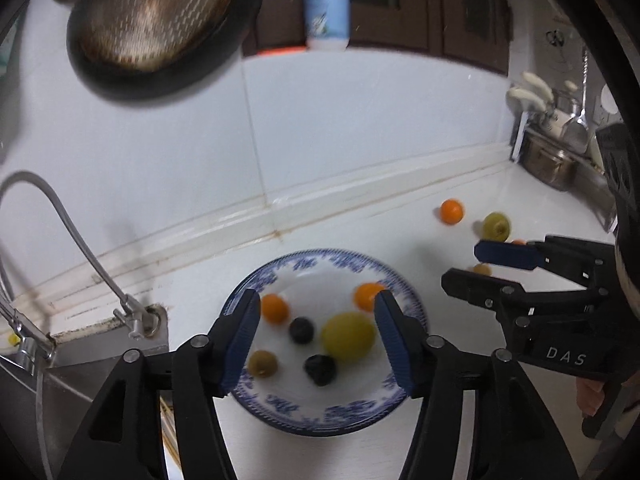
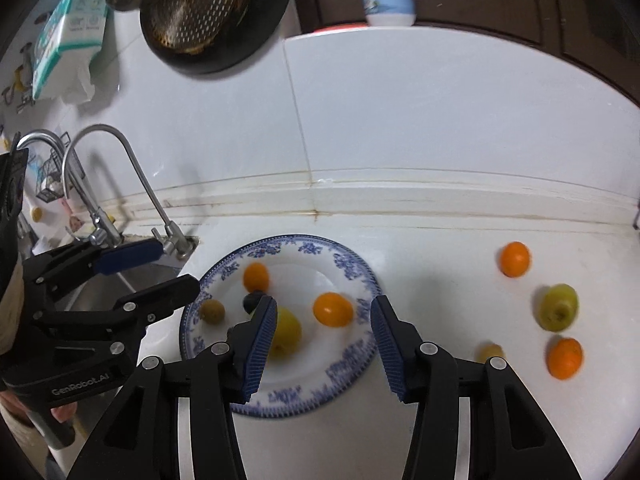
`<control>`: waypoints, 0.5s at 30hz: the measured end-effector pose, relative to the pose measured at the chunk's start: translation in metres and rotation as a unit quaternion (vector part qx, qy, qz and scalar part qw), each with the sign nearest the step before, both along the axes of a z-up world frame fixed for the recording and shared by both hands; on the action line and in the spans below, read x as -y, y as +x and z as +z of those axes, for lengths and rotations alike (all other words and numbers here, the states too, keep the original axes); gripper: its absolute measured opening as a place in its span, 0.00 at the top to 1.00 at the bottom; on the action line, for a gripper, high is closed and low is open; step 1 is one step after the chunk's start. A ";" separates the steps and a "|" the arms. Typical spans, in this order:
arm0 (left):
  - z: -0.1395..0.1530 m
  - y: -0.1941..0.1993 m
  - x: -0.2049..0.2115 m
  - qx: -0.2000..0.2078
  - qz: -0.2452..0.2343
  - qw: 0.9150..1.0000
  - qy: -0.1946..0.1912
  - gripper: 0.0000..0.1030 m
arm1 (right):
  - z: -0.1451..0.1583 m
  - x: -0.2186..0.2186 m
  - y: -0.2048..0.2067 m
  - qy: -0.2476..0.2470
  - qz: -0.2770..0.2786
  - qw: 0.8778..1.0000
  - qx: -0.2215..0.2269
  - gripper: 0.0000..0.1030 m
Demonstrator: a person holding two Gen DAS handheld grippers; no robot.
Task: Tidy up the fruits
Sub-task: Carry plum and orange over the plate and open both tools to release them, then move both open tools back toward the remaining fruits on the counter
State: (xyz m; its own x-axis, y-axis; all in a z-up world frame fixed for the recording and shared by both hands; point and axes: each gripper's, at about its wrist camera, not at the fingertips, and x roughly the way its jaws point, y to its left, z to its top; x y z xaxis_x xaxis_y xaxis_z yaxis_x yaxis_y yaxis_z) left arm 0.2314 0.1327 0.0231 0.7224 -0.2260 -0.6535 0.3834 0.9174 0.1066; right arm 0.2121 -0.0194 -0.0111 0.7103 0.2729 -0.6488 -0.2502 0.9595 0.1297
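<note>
A blue-and-white plate (image 1: 280, 405) (image 2: 352, 268) lies on the white counter. It holds two oranges (image 1: 275, 308) (image 2: 333, 309), a big yellow-green fruit (image 1: 348, 338) (image 2: 286, 330), two dark berries (image 1: 320, 369) and a small olive-green fruit (image 1: 262, 363). My left gripper (image 1: 318, 296) (image 2: 178, 268) hovers open above the plate with nothing between its pads. My right gripper (image 2: 324, 304) (image 1: 462, 266) is open and empty over the plate's right part. To the right, loose on the counter, are two oranges (image 2: 515, 259) (image 2: 565, 358), a green fruit (image 2: 559, 306) (image 1: 496, 226) and a small yellowish one (image 2: 490, 352).
Left of the plate are a steel sink (image 1: 72, 364) and curved faucets (image 2: 132, 168). A metal colander (image 2: 200, 4) hangs on the tiled wall, with a blue-white bottle (image 1: 326, 4) on the ledge above. In the far right corner stands a steel pot (image 1: 548, 160).
</note>
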 end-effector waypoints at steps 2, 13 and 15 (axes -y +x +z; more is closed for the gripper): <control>0.006 -0.007 0.008 0.013 -0.001 1.000 -0.006 0.39 | 0.004 0.010 -0.008 0.001 -0.011 1.000 0.005 0.52; 0.016 -0.035 0.062 0.032 -0.011 0.999 -0.018 0.32 | 0.021 0.075 -0.045 -0.007 -0.064 0.997 0.033 0.45; 0.015 -0.038 0.074 0.032 -0.015 0.999 -0.018 0.32 | 0.023 0.087 -0.049 -0.011 -0.073 0.997 0.036 0.45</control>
State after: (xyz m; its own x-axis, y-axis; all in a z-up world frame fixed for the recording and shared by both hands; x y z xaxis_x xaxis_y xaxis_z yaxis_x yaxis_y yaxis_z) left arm 0.1932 0.0584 0.0386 0.7546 -0.2710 -0.5976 0.4048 0.9090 0.0989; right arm 0.1628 -0.1060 0.0121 0.7869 0.1494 -0.5988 -0.1162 0.9888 0.0941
